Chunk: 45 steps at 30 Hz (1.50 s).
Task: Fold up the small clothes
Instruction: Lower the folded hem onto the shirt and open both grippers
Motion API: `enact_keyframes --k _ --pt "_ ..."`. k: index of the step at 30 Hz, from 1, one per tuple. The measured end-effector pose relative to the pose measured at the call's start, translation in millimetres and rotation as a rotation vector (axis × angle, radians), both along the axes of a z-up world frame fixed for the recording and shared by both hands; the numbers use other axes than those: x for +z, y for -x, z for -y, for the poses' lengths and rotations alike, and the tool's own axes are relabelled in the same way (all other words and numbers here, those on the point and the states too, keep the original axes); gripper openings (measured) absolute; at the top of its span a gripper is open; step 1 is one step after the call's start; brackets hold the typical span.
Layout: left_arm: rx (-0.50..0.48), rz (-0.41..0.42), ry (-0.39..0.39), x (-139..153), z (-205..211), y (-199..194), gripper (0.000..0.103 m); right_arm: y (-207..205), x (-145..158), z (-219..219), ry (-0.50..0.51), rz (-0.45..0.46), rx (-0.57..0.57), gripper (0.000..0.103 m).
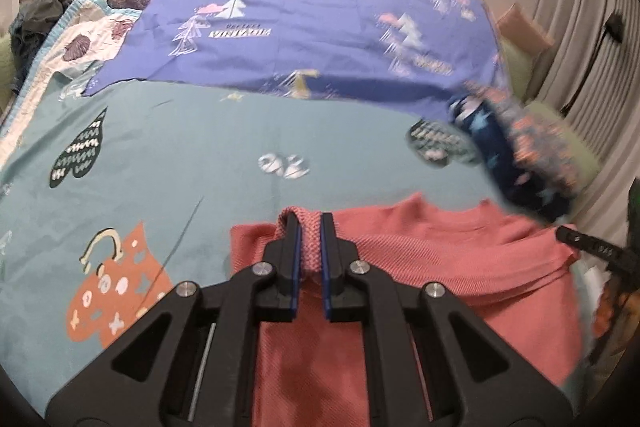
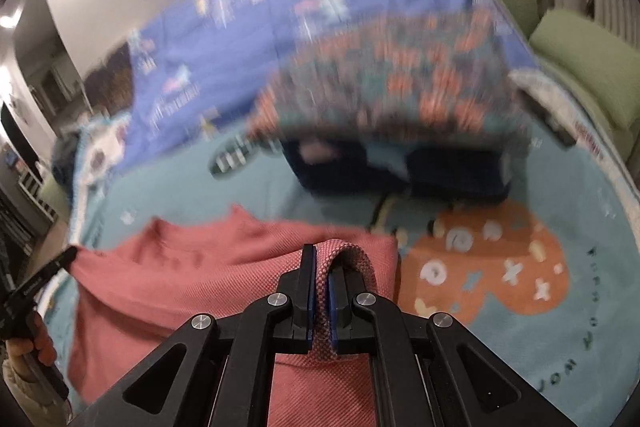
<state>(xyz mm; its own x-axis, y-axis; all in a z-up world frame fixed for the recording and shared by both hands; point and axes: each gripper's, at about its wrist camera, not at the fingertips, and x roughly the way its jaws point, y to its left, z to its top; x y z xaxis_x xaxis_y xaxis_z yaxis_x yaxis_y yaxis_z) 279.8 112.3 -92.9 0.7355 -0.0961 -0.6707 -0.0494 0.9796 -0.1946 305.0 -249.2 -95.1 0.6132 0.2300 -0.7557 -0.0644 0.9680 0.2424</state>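
A small coral-pink knit garment (image 1: 440, 259) lies on the teal bedspread (image 1: 180, 155), held up between both grippers. My left gripper (image 1: 310, 223) is shut on a pinched fold of the pink garment at its left edge. My right gripper (image 2: 322, 259) is shut on a fold of the same garment (image 2: 192, 287) at its right edge. The right gripper's tip shows at the right of the left wrist view (image 1: 584, 243); the left gripper's tip shows at the left of the right wrist view (image 2: 48, 275).
A pile of dark blue and orange-patterned clothes (image 1: 524, 155) lies beyond the garment, also in the right wrist view (image 2: 392, 95). A purple printed sheet (image 1: 320, 23) covers the far bed. Green cushions (image 2: 580, 63) and a curtain stand at the right.
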Motion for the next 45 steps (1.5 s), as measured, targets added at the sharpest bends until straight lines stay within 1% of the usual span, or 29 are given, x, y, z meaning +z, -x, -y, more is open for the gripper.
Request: enact_keyframes --k 2,3,4,5,6,7,8,9,11,13,14,15,16,17,18,19,21,24,25,26,27,28,30,32,34,37,39,41,45 --pt "-0.005 -0.059 -0.018 -18.8 2.4 -6.8 0.010 -12.3 -22.3 2.7 -0.011 -0.085 0.006 0.006" --pt "-0.009 -0.070 -0.017 -23.3 2.5 -5.7 0.011 -13.7 -30.0 7.8 -0.044 -0.108 0.004 0.006" --pt "-0.017 -0.067 -0.015 -23.3 1.8 -3.8 0.011 -11.2 -30.7 13.9 -0.085 -0.102 -0.001 0.007" --pt "-0.022 -0.058 -0.017 -22.2 0.6 -0.4 0.012 -7.6 -28.3 20.2 -0.121 -0.094 -0.004 0.011" --pt "-0.024 -0.046 -0.023 -19.5 0.0 3.7 0.013 -3.0 -23.7 26.7 -0.146 -0.087 -0.007 0.018" --pt "-0.029 -0.033 -0.038 -14.3 -0.6 9.2 0.014 1.9 -18.7 31.4 -0.156 -0.075 -0.008 0.021" --pt "-0.032 -0.025 -0.050 -10.7 -0.8 13.4 0.014 8.0 -12.4 35.6 -0.150 -0.057 -0.009 0.027" --pt "-0.037 -0.017 -0.062 -6.7 -1.8 17.8 0.014 15.0 -5.0 37.9 -0.117 -0.036 -0.010 0.033" --pt "-0.056 0.004 -0.087 3.7 -3.4 30.8 0.014 32.1 9.9 37.7 -0.002 0.021 0.010 0.038" --pt "-0.094 0.014 -0.113 10.0 -2.5 45.8 0.018 50.0 17.9 30.2 0.126 0.063 0.069 0.043" --pt "-0.110 0.011 -0.125 10.2 -1.5 50.1 0.023 58.8 19.1 23.1 0.192 0.076 0.106 0.047" --pt "-0.129 0.002 -0.138 9.3 0.7 53.8 0.026 68.6 16.9 13.8 0.271 0.085 0.156 0.051" --pt "-0.151 -0.022 -0.154 6.2 4.5 55.9 0.026 74.9 13.0 5.7 0.323 0.082 0.193 0.052" --pt "-0.165 -0.059 -0.170 1.2 9.4 56.0 0.026 79.4 8.0 -2.2 0.361 0.072 0.229 0.052" --pt "-0.180 -0.090 -0.172 -3.4 13.4 55.3 0.026 81.4 4.7 -7.7 0.376 0.061 0.258 0.052" --pt "-0.203 -0.119 -0.156 -7.9 18.4 54.1 0.026 84.2 0.9 -13.4 0.375 0.053 0.285 0.052" --pt "-0.248 -0.145 -0.123 -13.1 28.7 50.3 0.026 84.9 -2.6 -24.5 0.332 0.047 0.332 0.052" --pt "-0.299 -0.160 -0.121 -16.5 43.0 35.2 0.026 75.1 -8.2 -38.7 0.293 0.023 0.370 0.050" --pt "-0.307 -0.177 -0.117 -19.2 46.8 24.3 0.026 70.2 -10.6 -42.3 0.293 0.013 0.374 0.049" --pt "-0.306 -0.191 -0.108 -21.9 47.6 16.0 0.026 60.9 -14.8 -44.8 0.298 -0.004 0.370 0.044" --pt "-0.296 -0.207 -0.092 -24.7 47.2 3.5 0.026 54.1 -18.0 -46.9 0.297 -0.018 0.361 0.041" --pt "-0.282 -0.214 -0.082 -26.6 46.0 -5.6 0.026 45.9 -19.8 -45.3 0.285 -0.030 0.352 0.040" --pt "-0.254 -0.207 -0.058 -25.4 42.8 -17.8 0.026 26.0 -18.1 -42.2 0.259 -0.037 0.309 0.038" --pt "-0.197 -0.169 -0.048 -17.9 38.0 -32.5 0.026 6.3 -10.2 -37.3 0.258 -0.011 0.234 0.037" --pt "-0.144 -0.123 -0.029 -4.7 32.1 -46.2 0.026 -10.7 -2.4 -30.8 0.223 0.015 0.189 0.037" --pt "-0.085 -0.049 0.008 13.2 17.2 -51.8 0.027 -29.5 6.8 -17.0 0.196 0.043 0.096 0.037" --pt "-0.066 -0.031 0.006 17.0 9.8 -49.7 0.030 -30.3 8.6 -7.2 0.179 0.041 0.068 0.037" --pt "-0.064 -0.038 -0.003 13.9 1.4 -40.6 0.038 -23.7 7.3 1.6 0.161 0.032 0.058 0.037" --pt "-0.091 -0.101 -0.037 -5.7 -8.5 -13.9 0.041 5.1 1.6 20.6 0.147 0.015 0.050 0.038"
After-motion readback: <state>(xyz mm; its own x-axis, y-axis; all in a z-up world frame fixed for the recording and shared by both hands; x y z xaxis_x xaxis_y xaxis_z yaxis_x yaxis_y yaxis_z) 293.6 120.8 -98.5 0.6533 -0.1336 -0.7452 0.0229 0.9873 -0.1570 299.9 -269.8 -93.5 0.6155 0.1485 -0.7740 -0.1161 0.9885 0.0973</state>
